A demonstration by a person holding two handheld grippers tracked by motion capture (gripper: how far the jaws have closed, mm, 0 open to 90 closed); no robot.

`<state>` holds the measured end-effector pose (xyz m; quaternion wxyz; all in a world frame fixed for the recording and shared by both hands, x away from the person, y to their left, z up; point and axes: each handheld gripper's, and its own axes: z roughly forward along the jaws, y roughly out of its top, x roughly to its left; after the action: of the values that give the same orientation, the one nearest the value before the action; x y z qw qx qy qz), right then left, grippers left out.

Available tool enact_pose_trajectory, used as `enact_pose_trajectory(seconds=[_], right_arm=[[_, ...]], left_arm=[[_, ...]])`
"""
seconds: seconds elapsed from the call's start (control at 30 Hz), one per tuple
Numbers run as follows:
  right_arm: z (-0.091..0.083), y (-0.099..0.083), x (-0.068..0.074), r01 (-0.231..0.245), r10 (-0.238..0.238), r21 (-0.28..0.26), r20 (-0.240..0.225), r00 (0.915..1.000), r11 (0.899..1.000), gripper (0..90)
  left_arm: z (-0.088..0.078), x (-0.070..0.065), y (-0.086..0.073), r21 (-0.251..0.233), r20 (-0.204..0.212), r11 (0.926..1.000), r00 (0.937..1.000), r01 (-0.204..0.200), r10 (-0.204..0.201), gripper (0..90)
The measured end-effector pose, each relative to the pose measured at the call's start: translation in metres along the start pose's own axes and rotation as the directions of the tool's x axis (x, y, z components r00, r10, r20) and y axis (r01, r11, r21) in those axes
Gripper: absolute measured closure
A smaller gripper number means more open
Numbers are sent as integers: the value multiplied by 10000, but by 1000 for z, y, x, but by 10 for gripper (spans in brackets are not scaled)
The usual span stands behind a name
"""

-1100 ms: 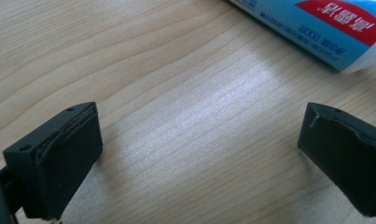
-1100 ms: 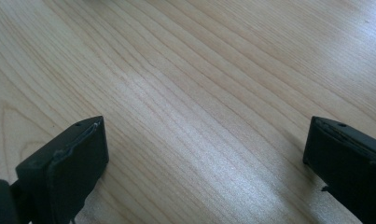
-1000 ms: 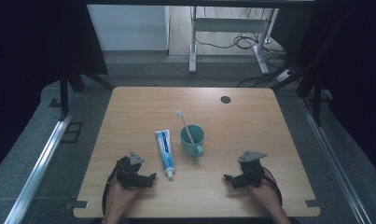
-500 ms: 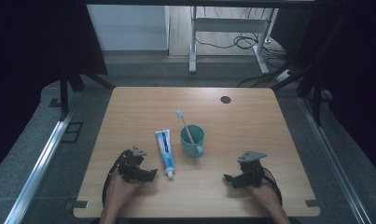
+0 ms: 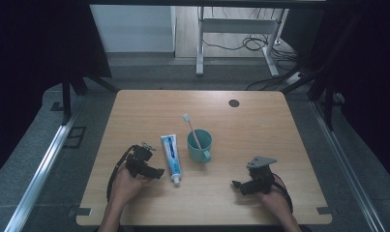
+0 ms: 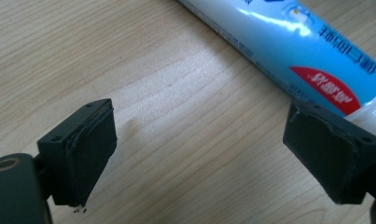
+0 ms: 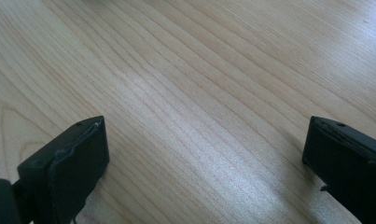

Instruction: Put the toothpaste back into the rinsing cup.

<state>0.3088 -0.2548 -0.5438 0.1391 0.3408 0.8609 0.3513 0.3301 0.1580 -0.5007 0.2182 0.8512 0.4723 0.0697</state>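
A blue and white toothpaste tube [image 5: 171, 152] lies flat on the wooden table [image 5: 260, 125], cap toward the front. To its right stands a teal mug [image 5: 199, 144] with a white toothbrush [image 5: 191, 128] leaning in it. My left gripper [image 5: 158, 172] hovers just left of the tube's cap end; its jaws have just been closing a little, and they stand open with bare wood between them. In the left gripper view the tube [image 6: 288, 44] runs past the right jaw. My right gripper [image 5: 234, 183] rests open near the front right, over bare wood [image 7: 199, 116].
A small dark round hole [image 5: 233, 103] sits near the table's far right edge. Beyond the table stand a metal frame [image 5: 231, 29] and cables [image 5: 253, 43] on the floor. Dark curtains hang at both sides.
My left gripper has moved forward and to the right, closer to the toothpaste tube, and risen slightly. The right gripper has stayed where it was.
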Motion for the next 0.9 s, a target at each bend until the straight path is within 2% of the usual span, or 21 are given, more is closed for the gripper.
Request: enact_pose_trajectory(seconds=[0.23, 0.47, 0.7, 0.9], right_arm=[[0, 0, 0, 0, 0, 2, -1, 10000, 10000, 1], [0, 0, 0, 0, 0, 0, 2, 10000, 10000, 1], [0, 0, 0, 0, 0, 3, 2, 10000, 10000, 1], [0, 0, 0, -1, 1, 4, 2, 10000, 10000, 0]], left_arm=[[-3, -2, 21, 620, 81, 9980, 9999, 101, -106, 102], [0, -3, 41, 1261, 184, 9915, 9992, 334, -360, 119], [4, -8, 56, 1617, 349, 9851, 9973, 578, -643, 130], [9, -12, 70, 1857, 284, 9810, 9977, 553, -617, 133]])
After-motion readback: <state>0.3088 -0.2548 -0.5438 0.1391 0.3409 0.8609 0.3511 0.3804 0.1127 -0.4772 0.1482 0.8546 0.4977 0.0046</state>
